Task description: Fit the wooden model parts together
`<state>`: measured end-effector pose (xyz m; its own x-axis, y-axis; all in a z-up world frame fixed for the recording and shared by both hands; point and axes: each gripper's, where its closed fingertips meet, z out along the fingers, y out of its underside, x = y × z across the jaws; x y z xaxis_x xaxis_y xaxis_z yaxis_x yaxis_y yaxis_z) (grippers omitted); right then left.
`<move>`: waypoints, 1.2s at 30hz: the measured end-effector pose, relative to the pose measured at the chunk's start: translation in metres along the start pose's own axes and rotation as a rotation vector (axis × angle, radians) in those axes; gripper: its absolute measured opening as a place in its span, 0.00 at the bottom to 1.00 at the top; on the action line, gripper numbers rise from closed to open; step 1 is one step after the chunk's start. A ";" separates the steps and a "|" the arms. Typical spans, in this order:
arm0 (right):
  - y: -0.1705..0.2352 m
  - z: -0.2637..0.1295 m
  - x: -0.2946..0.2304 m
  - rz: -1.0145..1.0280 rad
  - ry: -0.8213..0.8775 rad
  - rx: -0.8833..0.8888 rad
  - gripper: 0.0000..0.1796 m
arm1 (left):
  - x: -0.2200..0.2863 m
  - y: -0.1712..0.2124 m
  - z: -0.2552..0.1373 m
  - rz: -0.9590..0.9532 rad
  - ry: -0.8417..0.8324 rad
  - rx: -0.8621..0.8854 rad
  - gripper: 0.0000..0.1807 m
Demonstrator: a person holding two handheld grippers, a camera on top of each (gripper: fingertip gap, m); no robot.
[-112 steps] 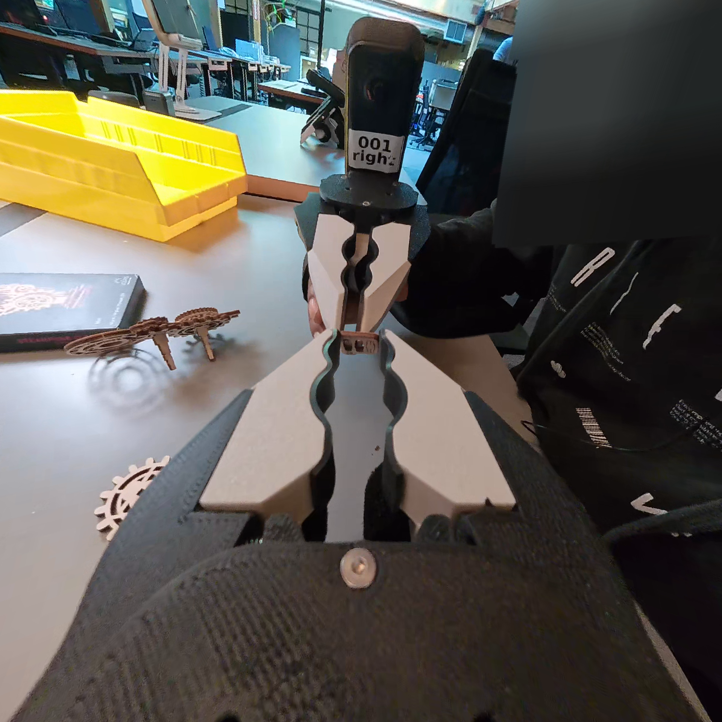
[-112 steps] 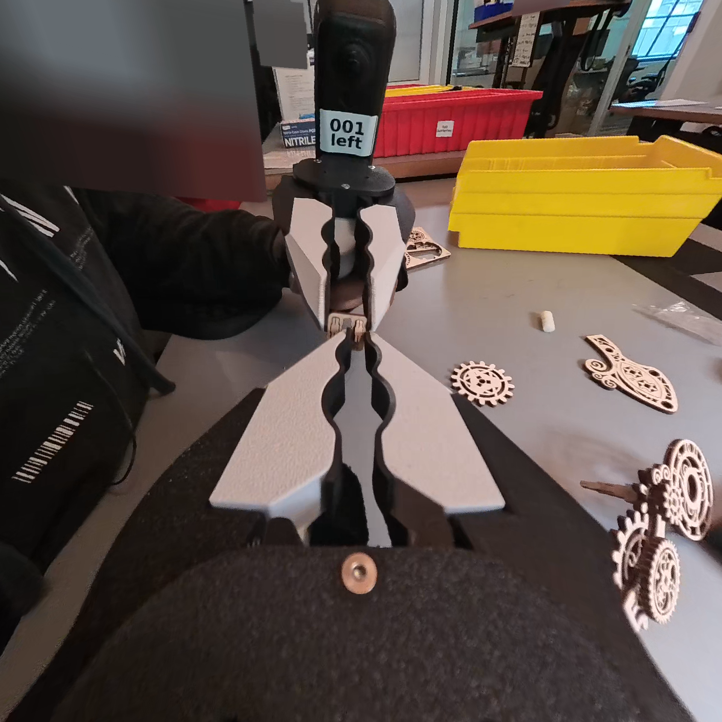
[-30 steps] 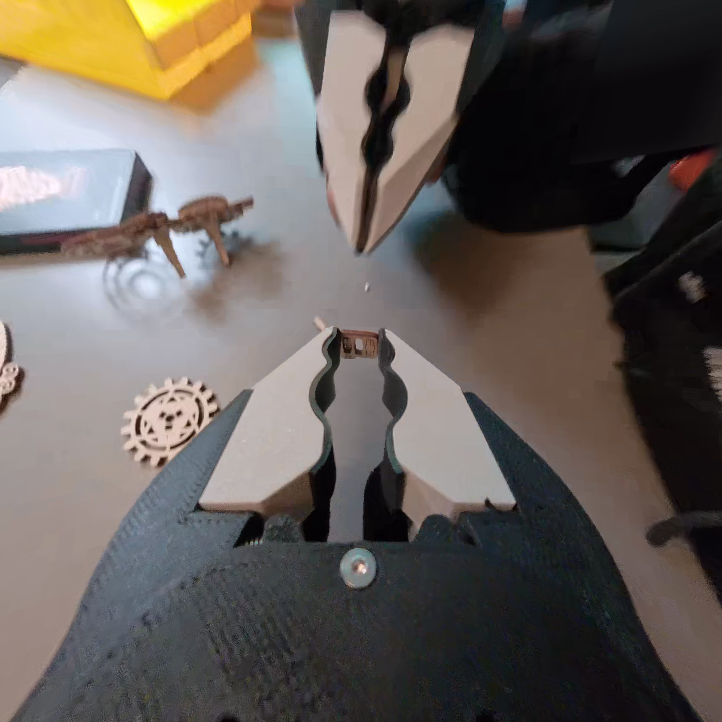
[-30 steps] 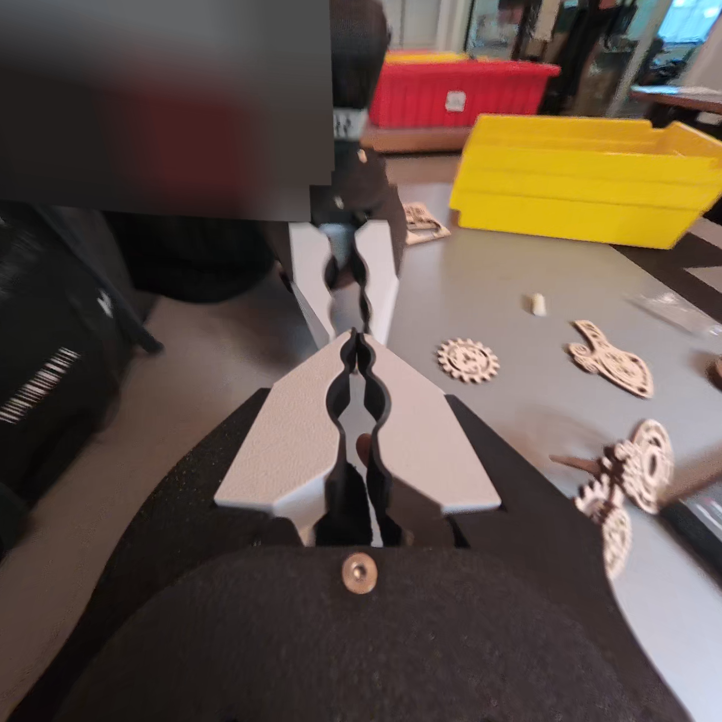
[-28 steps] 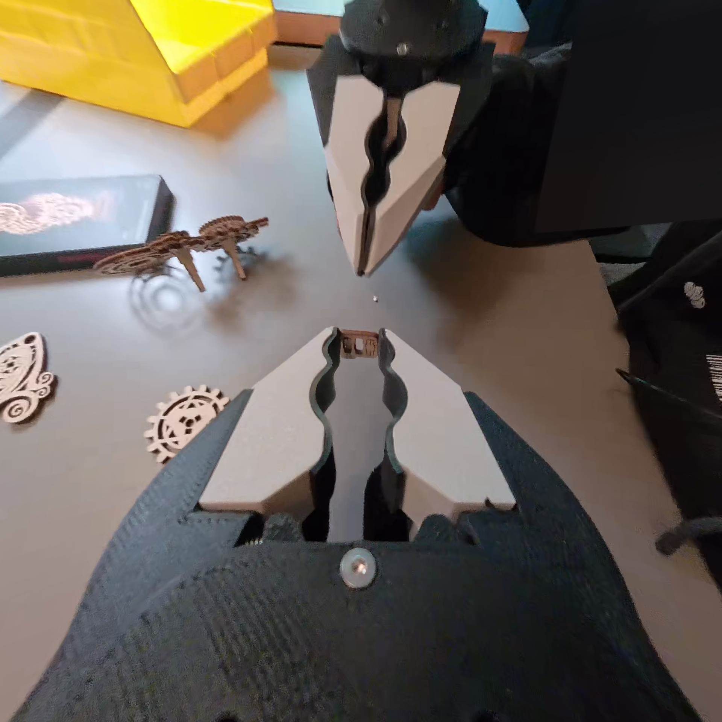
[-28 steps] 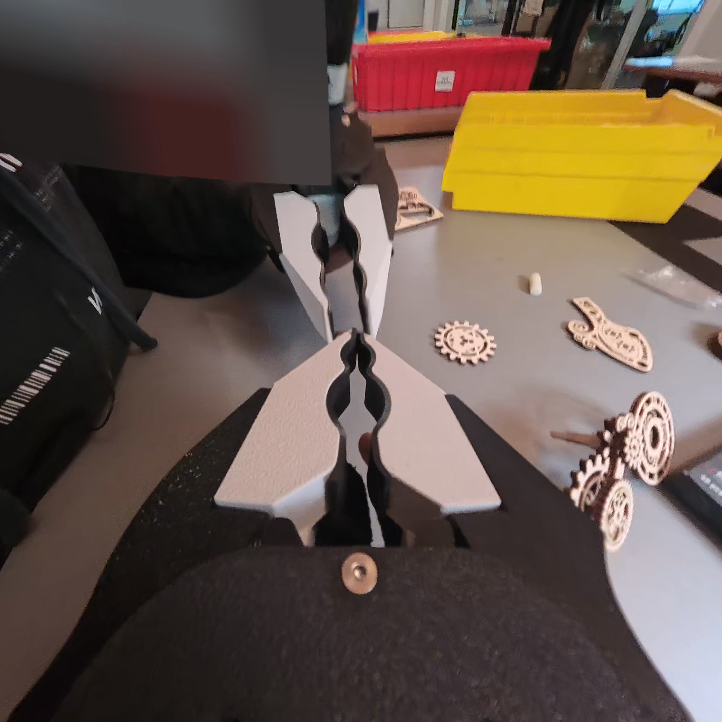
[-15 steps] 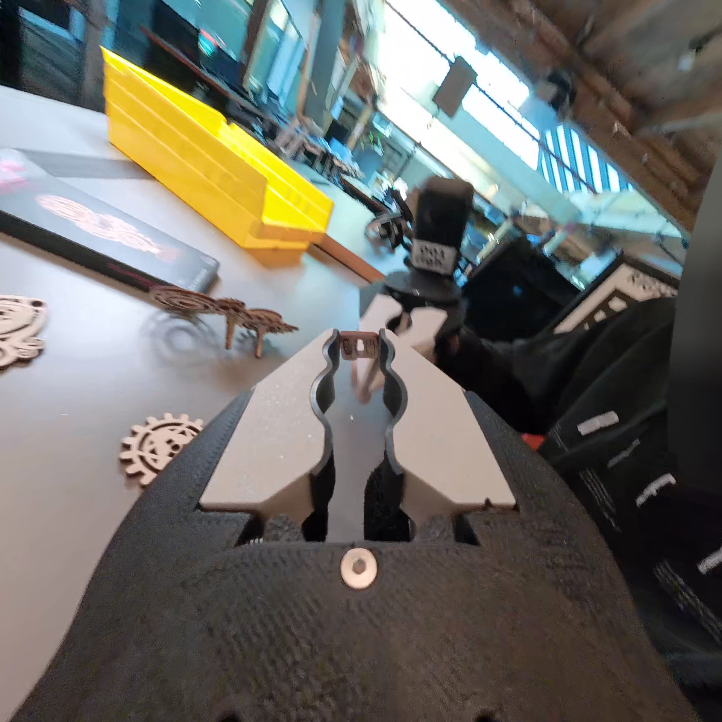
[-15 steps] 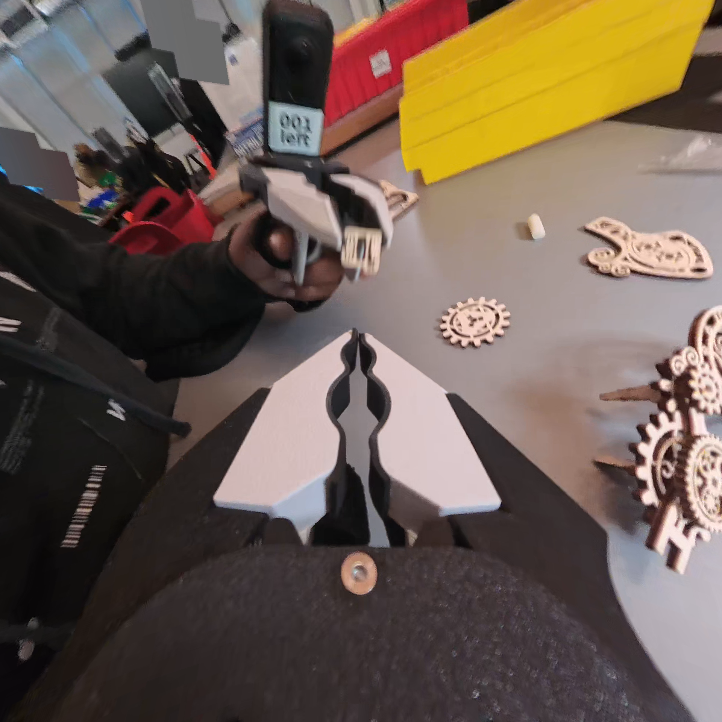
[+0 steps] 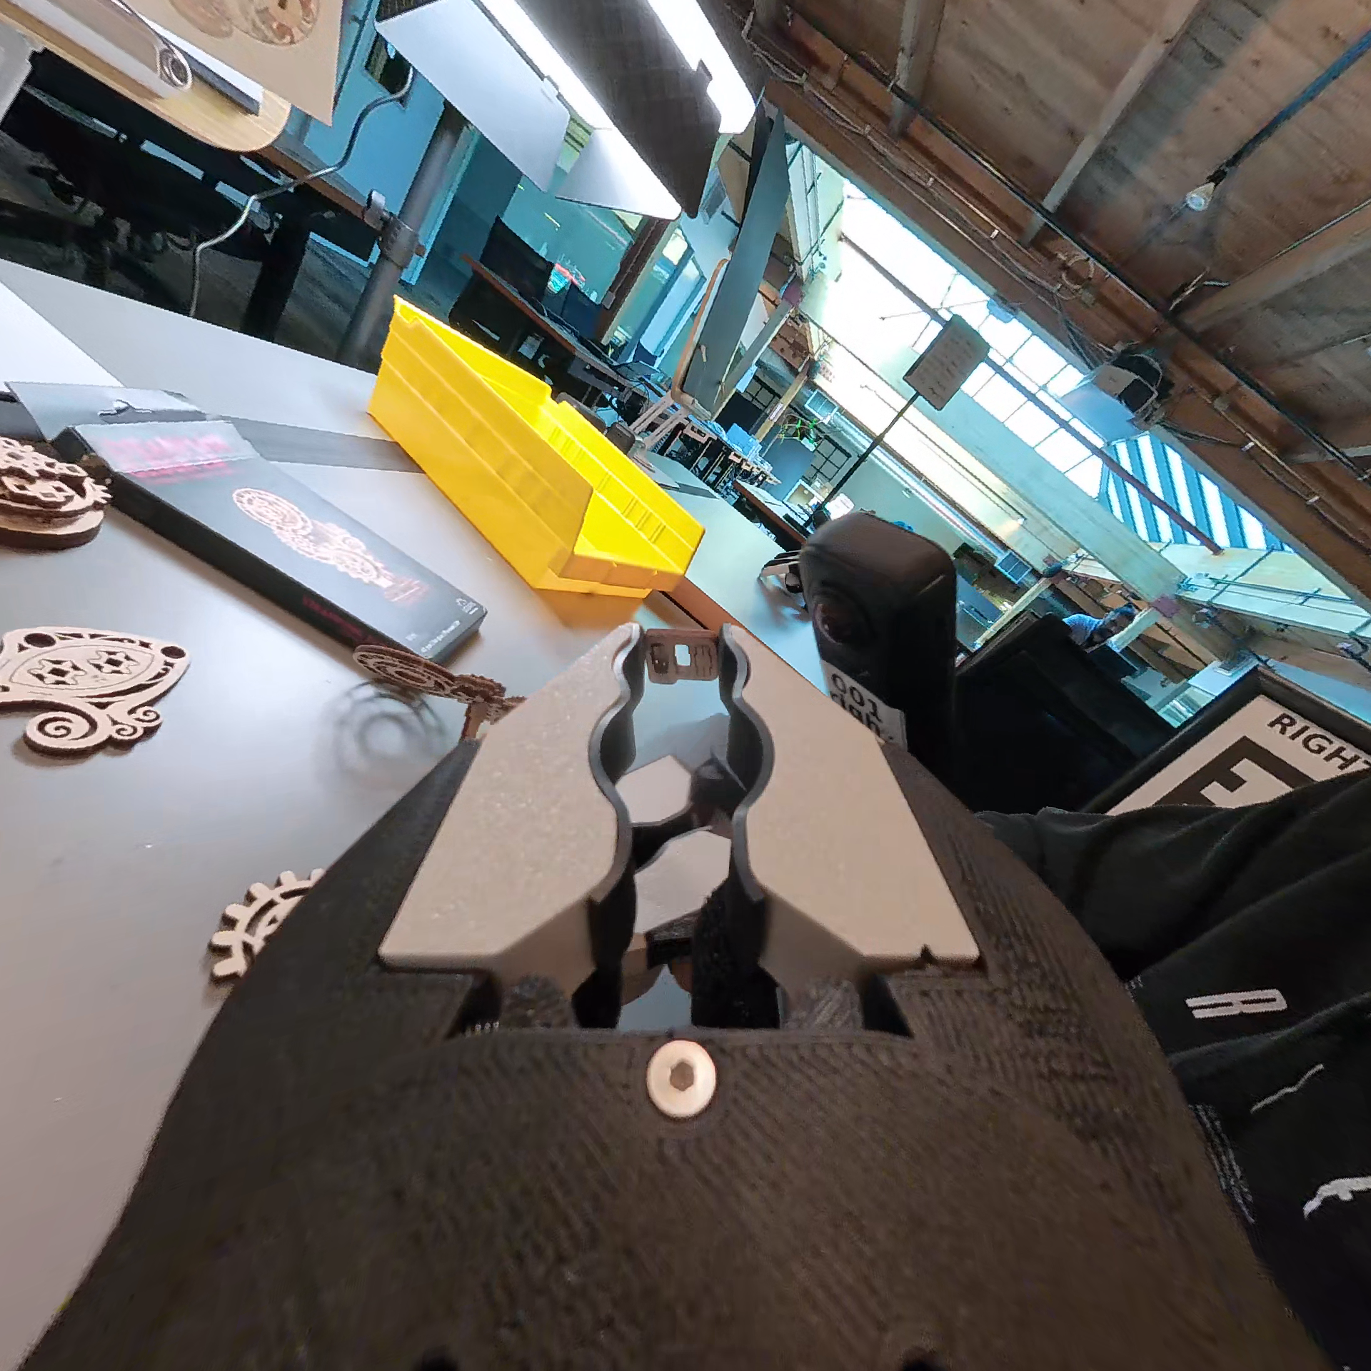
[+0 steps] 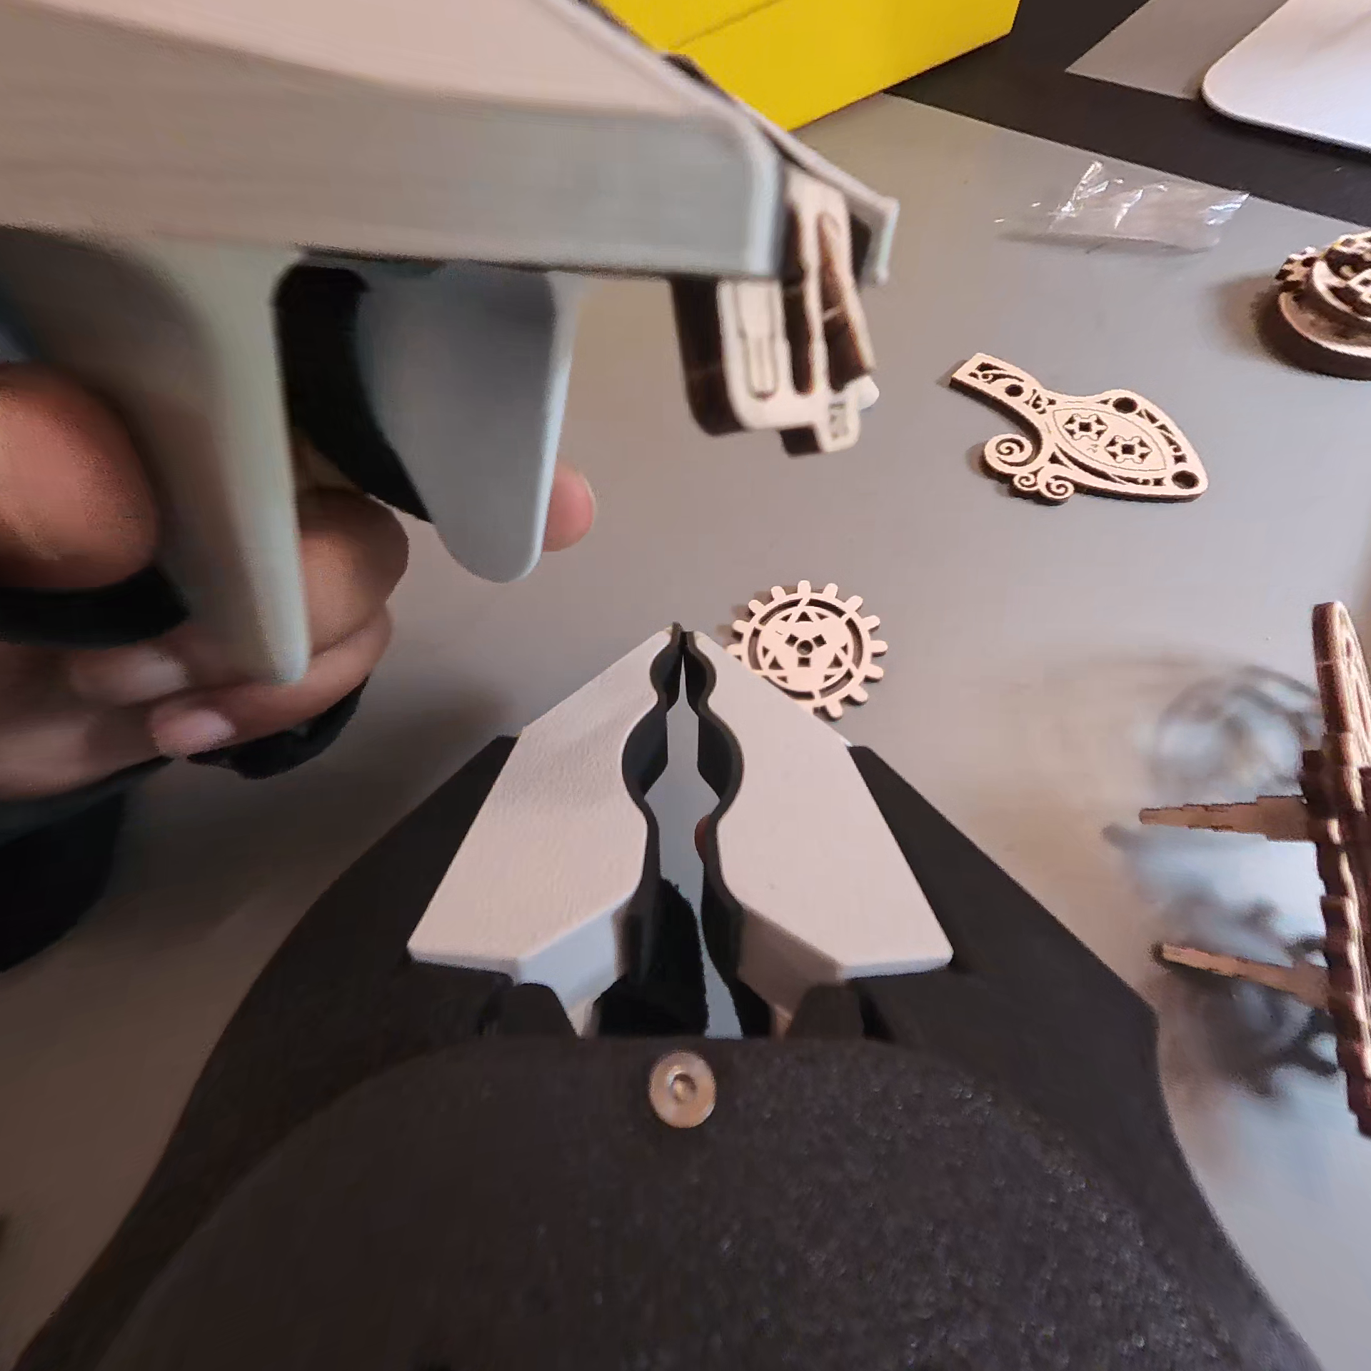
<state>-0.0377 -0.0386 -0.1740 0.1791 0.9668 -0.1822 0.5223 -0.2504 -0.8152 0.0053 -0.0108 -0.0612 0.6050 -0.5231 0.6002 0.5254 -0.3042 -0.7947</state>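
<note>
My left gripper (image 9: 681, 653) is shut on a small slotted wooden block (image 9: 681, 662) held between its tips, and it is tilted up off the table. In the right wrist view the left gripper (image 10: 823, 230) hangs close overhead with the wooden block (image 10: 771, 371) sticking down from its tips. My right gripper (image 10: 679, 638) is shut with nothing visible between its tips, low over the grey table (image 10: 964, 579). It points at a flat wooden gear (image 10: 805, 660) lying just beyond it.
On the table lie a wooden teardrop part (image 10: 1090, 438), an upright gear assembly (image 10: 1335, 853) at the right, a clear plastic bag (image 10: 1120, 208), a round wooden part (image 10: 1328, 311), a black box (image 9: 282, 534) and a yellow bin (image 9: 534, 482). A hand (image 10: 185, 593) holds the left gripper. Across from one pair of fingers to the other is roughly 12 centimeters. The flat wooden gear (image 10: 805, 660) is closer to my right gripper, around 5 centimeters from its tips; the left tips are 15 centimeters off.
The grippers, tip to tip on the block 3.7 s ago, have parted. The left one kept the block, tilted up and now sits over the right one, which has dipped toward the gear.
</note>
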 end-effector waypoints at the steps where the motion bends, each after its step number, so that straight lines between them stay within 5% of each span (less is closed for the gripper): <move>1: 0.001 0.001 0.001 0.000 0.002 -0.008 0.00 | 0.001 0.001 0.000 -0.006 0.003 -0.005 0.10; 36: 0.008 0.008 0.010 -0.017 0.018 -0.041 0.00 | -0.030 0.013 -0.003 0.043 -0.217 -0.100 0.10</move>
<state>-0.0386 -0.0306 -0.1870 0.1847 0.9701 -0.1578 0.5595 -0.2358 -0.7946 -0.0085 -0.0014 -0.0899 0.7454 -0.3574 0.5627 0.4413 -0.3681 -0.8184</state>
